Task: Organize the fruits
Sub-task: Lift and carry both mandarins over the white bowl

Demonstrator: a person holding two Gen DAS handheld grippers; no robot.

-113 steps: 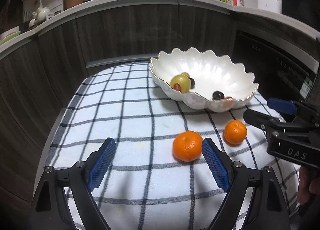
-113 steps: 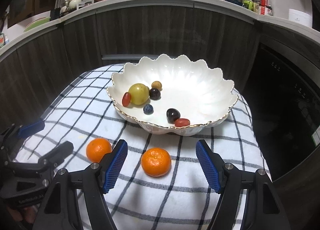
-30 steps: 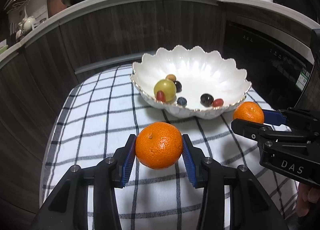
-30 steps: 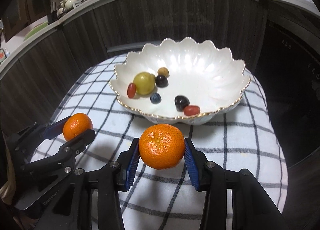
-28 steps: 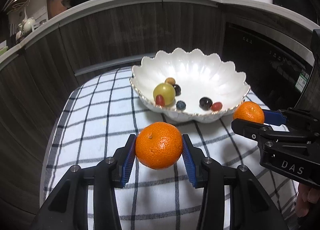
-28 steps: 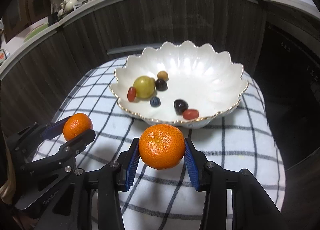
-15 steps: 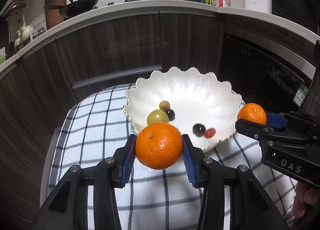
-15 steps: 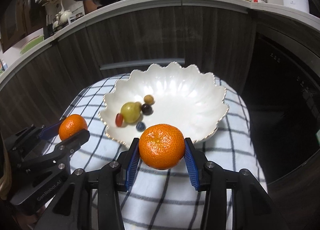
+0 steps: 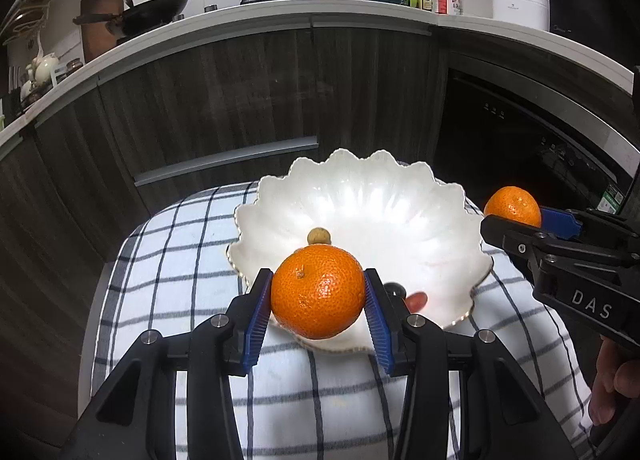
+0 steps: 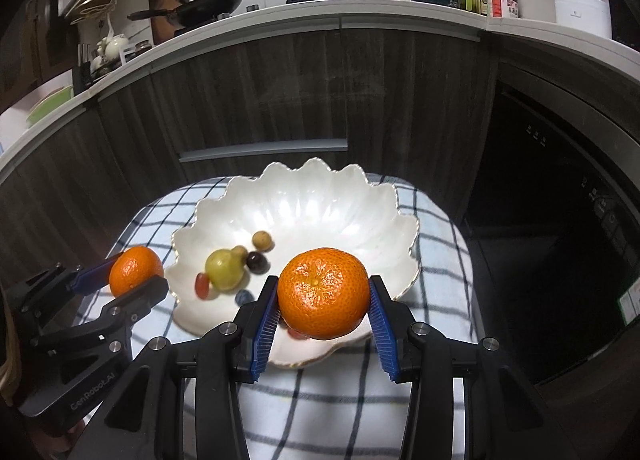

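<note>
Oranges: we carry two, one in each gripper, both lifted off the checked cloth (image 9: 168,300) and hanging at the near rim of the white bowl (image 9: 440,219).
Risk, drop: we judge that letting go too early would land an orange on the scalloped rim or the cloth, and it could roll off the table edge.
Risk, crowding: both grippers head for one bowl, so we could knock them together over it.
Risk, small fruit: a dropped orange may scatter the green fruit (image 10: 224,268) and the dark berries beside it.
Left gripper (image 9: 317,300): partly closed, its blue pads pressing both sides of the left orange (image 9: 317,291).
Right gripper (image 10: 323,302): partly closed likewise, pads clamping the right orange (image 10: 323,292).
Position: each orange sits squarely between its pads, out in front of the fingers.
</note>
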